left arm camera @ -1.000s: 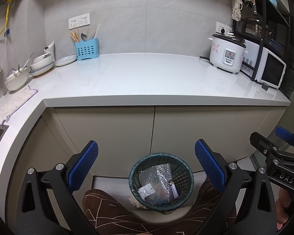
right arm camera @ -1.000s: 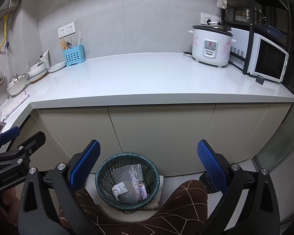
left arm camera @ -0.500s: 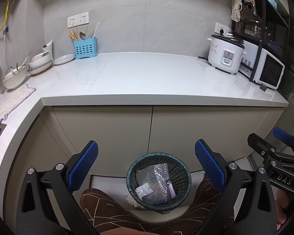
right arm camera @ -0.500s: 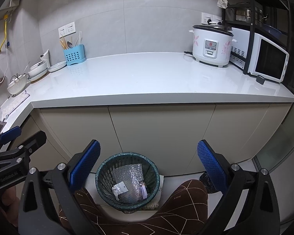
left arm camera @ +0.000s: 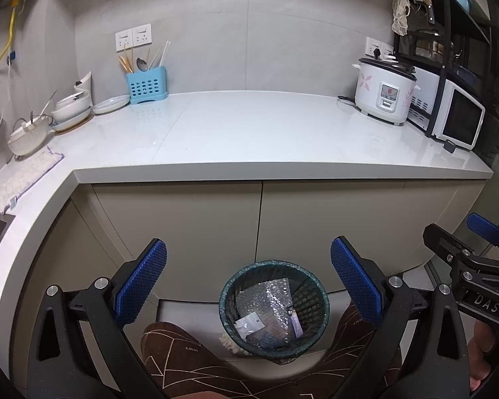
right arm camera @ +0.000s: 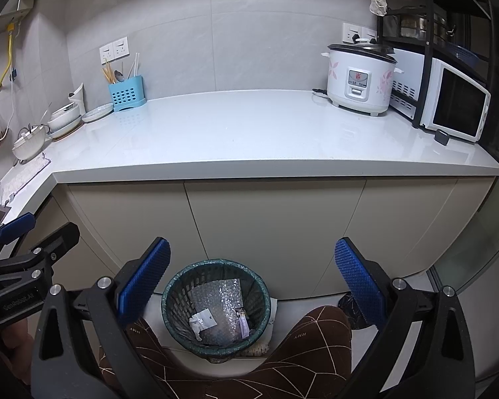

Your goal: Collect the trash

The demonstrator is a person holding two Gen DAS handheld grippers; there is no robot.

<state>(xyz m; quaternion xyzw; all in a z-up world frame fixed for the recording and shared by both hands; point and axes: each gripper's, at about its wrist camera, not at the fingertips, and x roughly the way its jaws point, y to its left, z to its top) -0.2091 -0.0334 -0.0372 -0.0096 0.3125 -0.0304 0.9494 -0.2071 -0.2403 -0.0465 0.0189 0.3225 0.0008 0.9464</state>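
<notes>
Both the left gripper (left arm camera: 248, 281) and the right gripper (right arm camera: 252, 277) hang wide apart and empty above the trash bin (left arm camera: 273, 309). The bubble wrap (left arm camera: 271, 302) inside looks light, soft and crushable; pinch a free edge. Only the right view shows the dark bag (right arm camera: 351, 309) beside the knee.

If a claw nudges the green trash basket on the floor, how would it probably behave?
The trash basket looks like thin mesh holding only bubble wrap and paper scraps, so it is probably light. It would likely slide on the smooth floor, or tip if pushed near its rim.
</notes>
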